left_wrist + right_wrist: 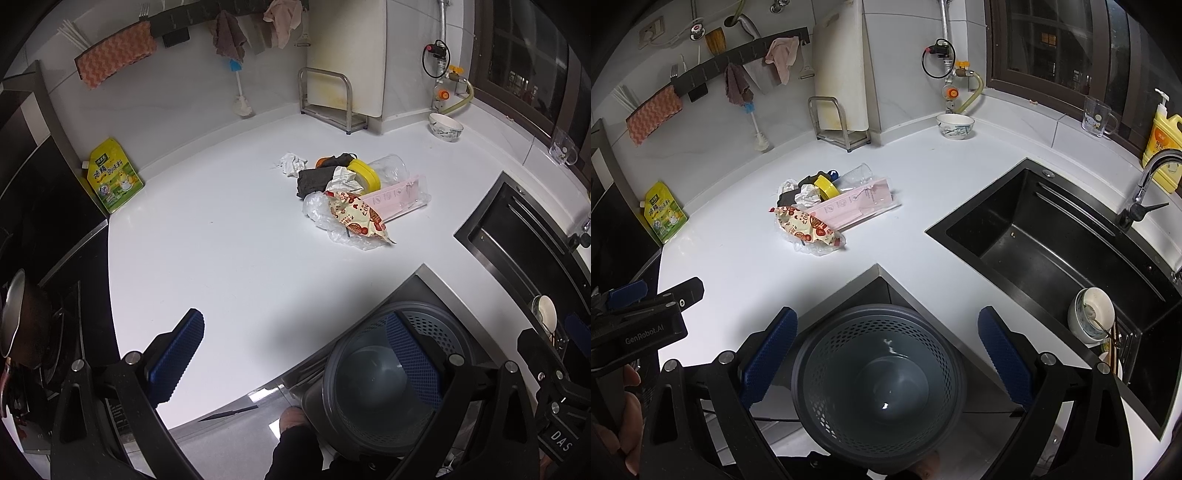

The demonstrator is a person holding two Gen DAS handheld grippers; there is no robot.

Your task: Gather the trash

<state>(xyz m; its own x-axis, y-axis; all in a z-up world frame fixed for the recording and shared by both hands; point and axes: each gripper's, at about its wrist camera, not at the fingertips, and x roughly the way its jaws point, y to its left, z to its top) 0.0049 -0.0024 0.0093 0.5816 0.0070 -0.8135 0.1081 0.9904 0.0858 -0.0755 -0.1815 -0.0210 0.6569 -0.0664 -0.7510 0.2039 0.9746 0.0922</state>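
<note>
I am judging the job as barely begun: my left claw (291, 358) is hanging spread and empty over the bench (221, 240), the trash pile (823, 206) is lying whole mid-bench, well apart from both claws. The bin (879, 384), below the bench corner, is sitting empty between my spread right claw (886, 354) fingers.

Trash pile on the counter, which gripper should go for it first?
Probably left. The left gripper hangs open over the counter, while the right gripper straddles the bin, farther from the trash pile.
</note>
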